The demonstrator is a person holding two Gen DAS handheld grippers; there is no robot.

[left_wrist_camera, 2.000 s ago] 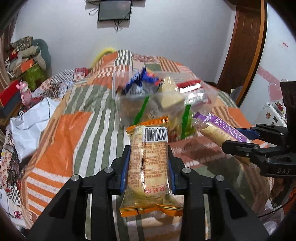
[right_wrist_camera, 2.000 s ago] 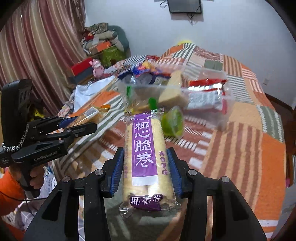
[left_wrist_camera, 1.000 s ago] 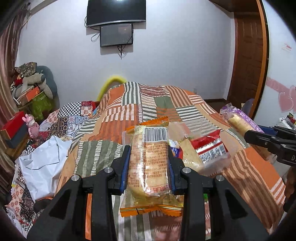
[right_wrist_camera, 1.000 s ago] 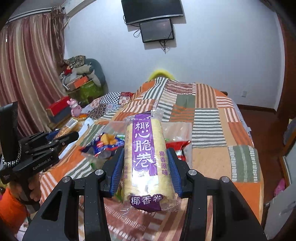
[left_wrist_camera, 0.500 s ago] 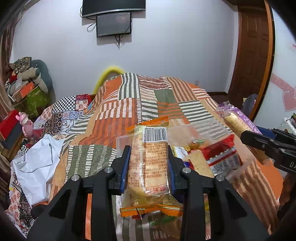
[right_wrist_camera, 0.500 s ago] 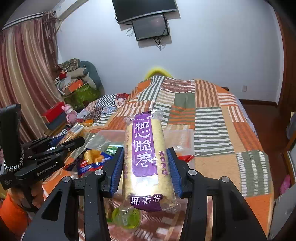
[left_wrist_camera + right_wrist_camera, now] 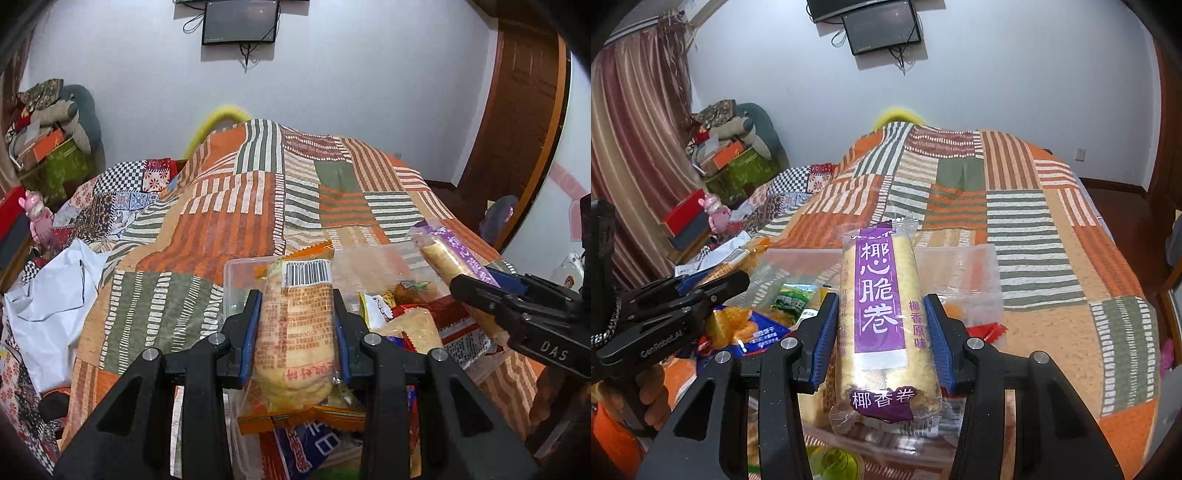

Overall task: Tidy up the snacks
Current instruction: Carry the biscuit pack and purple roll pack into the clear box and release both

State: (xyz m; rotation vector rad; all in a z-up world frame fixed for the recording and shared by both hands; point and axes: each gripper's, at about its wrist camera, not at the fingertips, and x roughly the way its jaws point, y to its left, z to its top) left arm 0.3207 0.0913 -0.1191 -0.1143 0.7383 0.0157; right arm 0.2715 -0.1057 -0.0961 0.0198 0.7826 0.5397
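My left gripper (image 7: 295, 325) is shut on an orange-edged biscuit pack (image 7: 295, 332) and holds it above a clear plastic bin (image 7: 236, 280) with several snack packs. My right gripper (image 7: 881, 332) is shut on a purple-labelled coconut roll pack (image 7: 882, 317), above the same bin (image 7: 975, 266). The right gripper (image 7: 476, 291) with its roll (image 7: 443, 254) shows at the right of the left wrist view. The left gripper (image 7: 713, 284) shows at the left of the right wrist view.
The bin sits on a bed with an orange, green and white patchwork quilt (image 7: 258, 206). A white bag (image 7: 48, 295) lies at the bed's left side. Boxes and bags (image 7: 727, 158) pile up by the curtain. A wooden door (image 7: 517, 122) stands at right.
Both grippers have tilted down and come closer over the bin, each still holding its pack. The bin has moved from further off to right under the fingers.
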